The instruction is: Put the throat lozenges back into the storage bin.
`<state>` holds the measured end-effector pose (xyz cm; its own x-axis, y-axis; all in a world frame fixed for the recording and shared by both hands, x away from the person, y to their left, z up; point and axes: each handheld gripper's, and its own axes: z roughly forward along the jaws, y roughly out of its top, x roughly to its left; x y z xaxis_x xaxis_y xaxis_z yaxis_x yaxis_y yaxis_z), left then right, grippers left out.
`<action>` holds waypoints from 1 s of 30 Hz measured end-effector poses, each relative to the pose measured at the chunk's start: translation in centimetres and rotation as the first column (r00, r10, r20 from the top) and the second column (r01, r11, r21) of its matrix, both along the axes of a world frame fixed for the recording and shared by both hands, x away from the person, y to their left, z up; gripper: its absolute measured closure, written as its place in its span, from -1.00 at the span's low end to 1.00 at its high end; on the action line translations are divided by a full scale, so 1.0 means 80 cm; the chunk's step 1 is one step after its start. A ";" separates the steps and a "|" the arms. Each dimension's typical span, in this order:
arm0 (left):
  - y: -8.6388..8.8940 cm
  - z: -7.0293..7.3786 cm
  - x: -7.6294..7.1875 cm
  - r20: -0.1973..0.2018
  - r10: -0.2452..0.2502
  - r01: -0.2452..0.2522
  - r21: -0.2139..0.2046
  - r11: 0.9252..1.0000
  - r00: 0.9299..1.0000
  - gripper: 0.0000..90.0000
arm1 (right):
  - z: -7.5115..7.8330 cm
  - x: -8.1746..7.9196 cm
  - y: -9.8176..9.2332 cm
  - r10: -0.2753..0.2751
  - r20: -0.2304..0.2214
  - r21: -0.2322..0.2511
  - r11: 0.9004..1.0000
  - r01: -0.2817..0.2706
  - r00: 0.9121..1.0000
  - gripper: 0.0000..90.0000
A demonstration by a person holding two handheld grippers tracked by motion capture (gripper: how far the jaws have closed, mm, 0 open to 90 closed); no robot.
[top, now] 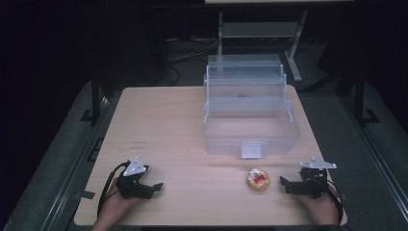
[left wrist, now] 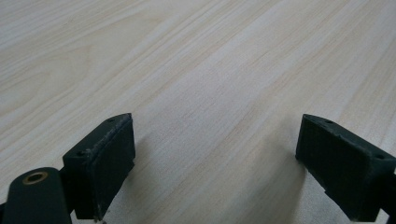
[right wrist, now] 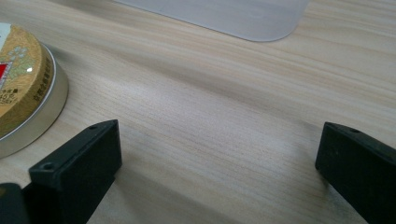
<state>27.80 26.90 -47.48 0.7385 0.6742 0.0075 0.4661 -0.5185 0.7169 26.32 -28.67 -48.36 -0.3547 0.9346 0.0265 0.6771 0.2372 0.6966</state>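
From the high view, there's a light wood desk (top: pixel 173 125) with a clear plastic box (top: pixel 250 113) sitting toward the far right side, lid flipped up at the back and a little latch tab facing the person. Just in front of it, near the front edge, is a small round tin (top: pixel 258 180) with a gold rim and a red and white label on top.

The left gripper (top: pixel 153 186) rests low at the front left corner, held by a hand (top: pixel 113 204), well apart from everything else. The right gripper (top: pixel 283 183) is at the front right, just beside the tin and pointing at it, not touching.

The left gripper view gives you bare wood grain between the two black jaws, which are spread wide with nothing in them. You can see scuffed padding on the inner face of the left one, which the high view is way too far off to show.

The right gripper view is the more useful one: jaws also spread wide and empty, the tin (right wrist: pixel 25 88) showing at the left edge with tiny printed text around its side, and a rounded corner of the box (right wrist: pixel 243 16) at the top. The text is too small to read.
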 end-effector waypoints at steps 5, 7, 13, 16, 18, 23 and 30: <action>0.000 0.000 0.000 0.000 0.000 0.000 0.000 1.000 1.000 -0.75 | 0.002 0.000 0.001 0.021 -0.012 -0.004 1.000 -0.022 1.000 -1.00; 0.000 0.000 0.000 0.000 0.000 0.000 0.000 1.000 1.000 -0.75 | 0.004 0.000 0.004 0.032 -0.033 -0.011 0.999 -0.032 0.999 -1.00; 0.000 0.000 0.000 0.000 0.000 0.000 0.000 1.000 1.000 -0.75 | 0.008 0.001 0.008 0.056 -0.065 -0.001 0.998 -0.056 0.996 -1.00; 0.000 0.000 0.000 0.000 0.000 0.000 0.000 1.000 1.000 -0.75 | 0.013 0.001 0.007 0.060 -0.078 0.018 0.998 -0.058 0.995 -1.00; 0.000 0.000 0.000 0.000 0.000 0.000 0.000 1.000 1.000 -0.75 | 0.014 0.000 0.006 0.064 -0.078 0.021 0.998 -0.063 0.995 -1.00; 0.000 0.000 0.000 -0.002 0.003 -0.003 0.000 1.000 1.000 -0.75 | 0.020 -0.001 0.005 0.075 -0.073 0.022 0.997 -0.074 0.994 -1.00; 0.000 0.000 -0.001 -0.004 0.010 -0.010 -0.003 1.000 1.000 -0.75 | 0.028 -0.004 0.008 0.094 -0.065 0.016 0.996 -0.093 0.993 -1.00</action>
<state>27.69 26.89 -47.48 0.7316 0.6817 0.0026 0.4742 -0.5117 0.7164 26.00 -28.03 -46.11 -0.4373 0.8970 0.0648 0.6969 0.2924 0.6549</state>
